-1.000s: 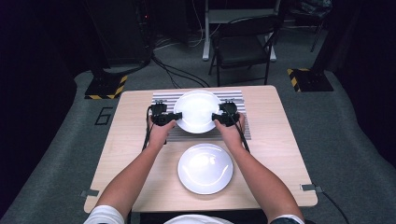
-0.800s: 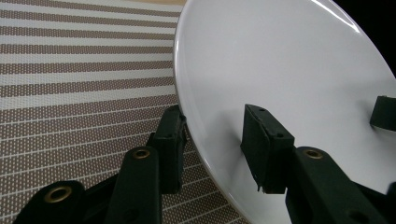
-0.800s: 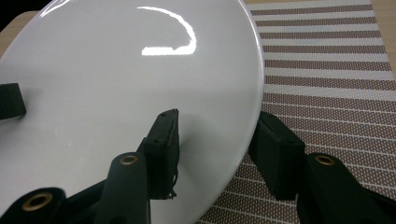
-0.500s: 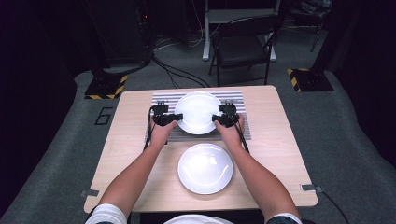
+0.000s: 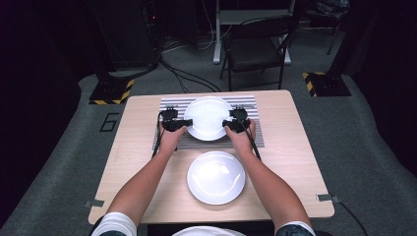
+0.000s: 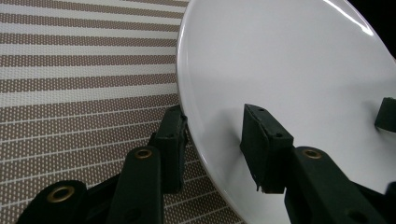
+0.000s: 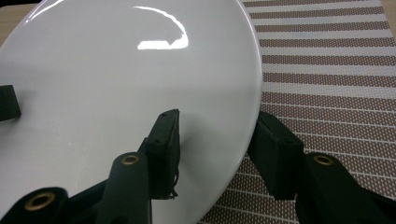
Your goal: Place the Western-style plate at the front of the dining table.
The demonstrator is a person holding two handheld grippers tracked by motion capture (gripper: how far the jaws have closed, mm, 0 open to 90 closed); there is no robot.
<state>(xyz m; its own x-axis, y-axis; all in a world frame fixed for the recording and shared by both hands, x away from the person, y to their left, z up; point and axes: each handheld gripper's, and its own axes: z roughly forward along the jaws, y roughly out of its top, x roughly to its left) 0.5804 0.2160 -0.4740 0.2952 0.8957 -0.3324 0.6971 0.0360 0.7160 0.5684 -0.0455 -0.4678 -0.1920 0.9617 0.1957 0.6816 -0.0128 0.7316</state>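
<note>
A white plate point(image 5: 207, 118) sits over the striped placemat point(image 5: 251, 105) at the far middle of the table. My left gripper point(image 5: 186, 123) is shut on its left rim, my right gripper point(image 5: 227, 124) on its right rim. In the left gripper view the gripper point(image 6: 212, 126) has one jaw above the plate point(image 6: 289, 70) and one beneath the rim. The right gripper view shows the same hold by the right gripper point(image 7: 217, 126) on the plate point(image 7: 116, 70). Whether the plate rests on the mat or hangs just above it, I cannot tell.
A second white plate point(image 5: 216, 177) lies on the bare wood between the forearms, nearer the person. A third white rim point(image 5: 206, 231) peeks in at the table's near edge. A folding chair point(image 5: 255, 49) stands beyond the table, cables on the floor.
</note>
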